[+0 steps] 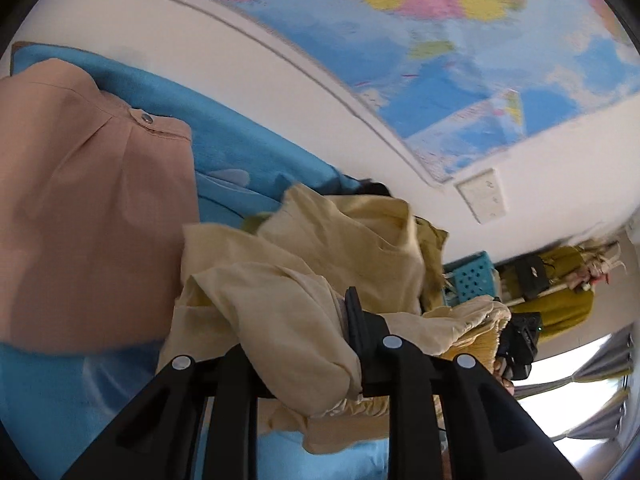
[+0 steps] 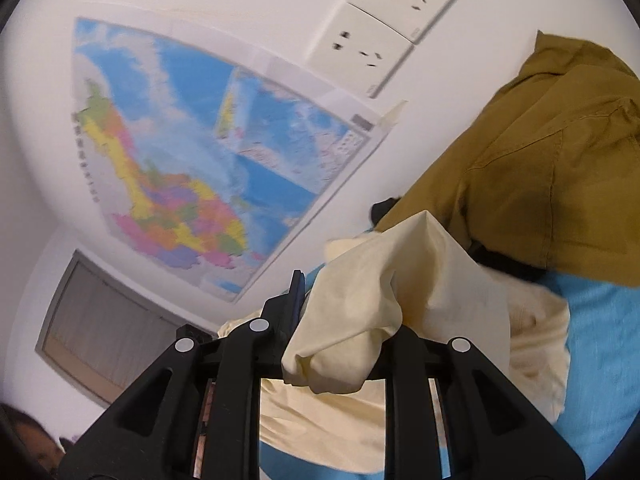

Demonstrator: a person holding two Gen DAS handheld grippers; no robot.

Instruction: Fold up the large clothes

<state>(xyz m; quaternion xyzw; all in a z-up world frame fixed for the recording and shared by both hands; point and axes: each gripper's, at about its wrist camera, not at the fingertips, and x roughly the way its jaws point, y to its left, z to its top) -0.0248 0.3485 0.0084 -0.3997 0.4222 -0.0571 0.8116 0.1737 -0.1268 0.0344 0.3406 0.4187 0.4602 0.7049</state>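
1. My left gripper (image 1: 304, 332) has its jaws pinching a bunched fold of the pale yellow garment (image 1: 320, 248); the cloth billows over the left jaw and hides it, while the right jaw's black pad stands clear against the fabric.
2. My right gripper (image 2: 340, 320) is doing the same at its end: jaws clamped on a thick wad of that pale yellow garment (image 2: 384, 280), which spills over and covers the right jaw.
3. The garment hangs between my two grippers, part lifted, part trailing down onto the blue sheet (image 1: 248, 152) beneath.
4. Left wrist view: a folded peach garment (image 1: 88, 208) with a small grey button lies on the blue sheet, just to the left of the yellow cloth and partly under its edge.
5. Behind the yellow cloth, an olive-green fabric (image 1: 432, 248) peeks out, and a turquoise perforated basket (image 1: 472, 276) sits farther back.
6. Right wrist view: an olive-mustard garment (image 2: 540, 168) is heaped on the blue sheet (image 2: 600, 340), just behind the yellow fold, with something dark showing at its lower edge.
7. A colourful wall map (image 2: 208, 168) fills the white wall ahead, blurred; two white wall sockets (image 2: 376, 48) sit above it.
8. A window with grey blinds (image 2: 108, 332) shows at lower left.
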